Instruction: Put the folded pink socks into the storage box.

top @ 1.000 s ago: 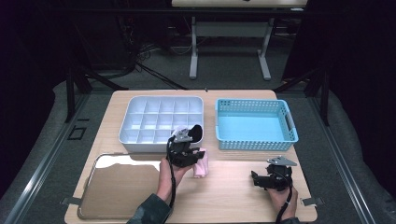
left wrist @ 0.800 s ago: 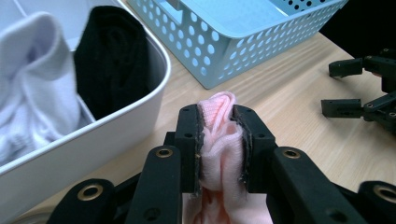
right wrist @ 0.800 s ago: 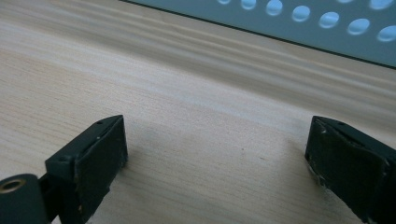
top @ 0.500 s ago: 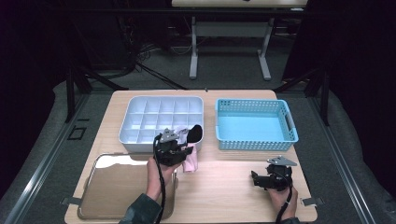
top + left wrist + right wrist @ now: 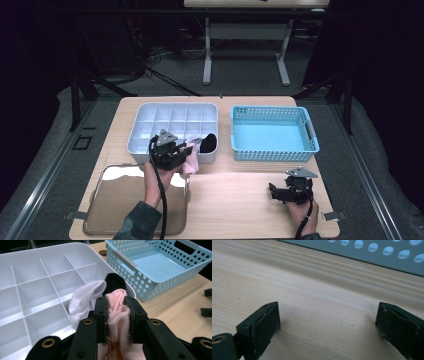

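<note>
Pink sock [image 5: 117, 315]: clamped between the pads of the left claw [image 5: 117, 311], bunched, its loose end hanging below the jaws; in the high view it hangs just at the near wall of the white divided tray [image 5: 172, 112].
What has changed: a second ago the left claw held the pink sock low over the worktop [image 5: 235, 200], near the tray's front right corner; now it is lifted and carried to the left along the tray's near wall, above the far edge of the metal tray [image 5: 125, 210].
Left claw: narrow, shut tight on the pink sock, jaws pointing toward the divided tray.
White sock [image 5: 86, 298]: draped over a divider in a near compartment of the divided tray, just beyond the jaws.
Black sock [image 5: 113, 283]: in the tray's near right corner, touching the white one.
Blue basket [image 5: 272, 135]: to the right of the divided tray, holding nothing that I can see.
Right claw [image 5: 328, 327]: wide, nothing between the jaws, resting low over bare worktop near the basket; it has not shifted.
Meaning: the pink sock is off the worktop and up at tray height, so I judge the next step is placing it into a free compartment beside the other two.
</note>
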The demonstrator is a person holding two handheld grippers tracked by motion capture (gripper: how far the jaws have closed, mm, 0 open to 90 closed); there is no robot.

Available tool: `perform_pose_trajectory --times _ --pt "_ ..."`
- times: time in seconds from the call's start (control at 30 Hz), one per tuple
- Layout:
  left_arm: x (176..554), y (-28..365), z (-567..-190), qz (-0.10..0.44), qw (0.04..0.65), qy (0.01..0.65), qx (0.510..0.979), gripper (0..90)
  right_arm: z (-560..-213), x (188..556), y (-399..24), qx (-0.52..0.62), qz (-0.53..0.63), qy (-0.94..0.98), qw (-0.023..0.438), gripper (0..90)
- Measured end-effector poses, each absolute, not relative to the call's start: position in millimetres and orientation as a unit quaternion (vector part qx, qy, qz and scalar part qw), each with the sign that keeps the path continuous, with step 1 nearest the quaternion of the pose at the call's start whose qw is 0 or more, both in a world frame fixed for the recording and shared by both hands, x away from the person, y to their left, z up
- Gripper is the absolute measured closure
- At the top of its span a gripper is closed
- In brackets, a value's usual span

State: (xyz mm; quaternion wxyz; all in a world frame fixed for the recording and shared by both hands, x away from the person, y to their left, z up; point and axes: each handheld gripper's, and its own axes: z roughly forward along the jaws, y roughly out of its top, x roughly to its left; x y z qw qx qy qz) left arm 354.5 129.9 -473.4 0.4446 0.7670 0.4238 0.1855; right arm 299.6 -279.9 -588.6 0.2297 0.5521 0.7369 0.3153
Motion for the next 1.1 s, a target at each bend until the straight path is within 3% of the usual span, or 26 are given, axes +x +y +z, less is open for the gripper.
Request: perform_pose_trajectory --times 0.7,1.1 --pt "382.7 172.2 -455.8 0.282 0.441 0.459 0.718 72.9 -588.7 299.7 -279.7 0.552 0.316 0.736 0.230 5.1" --pt "407.2 161.5 -466.1 0.305 0.407 0.464 0.725 72.8 -588.7 299.6 -279.6 0.552 0.316 0.736 0.230 5.3"
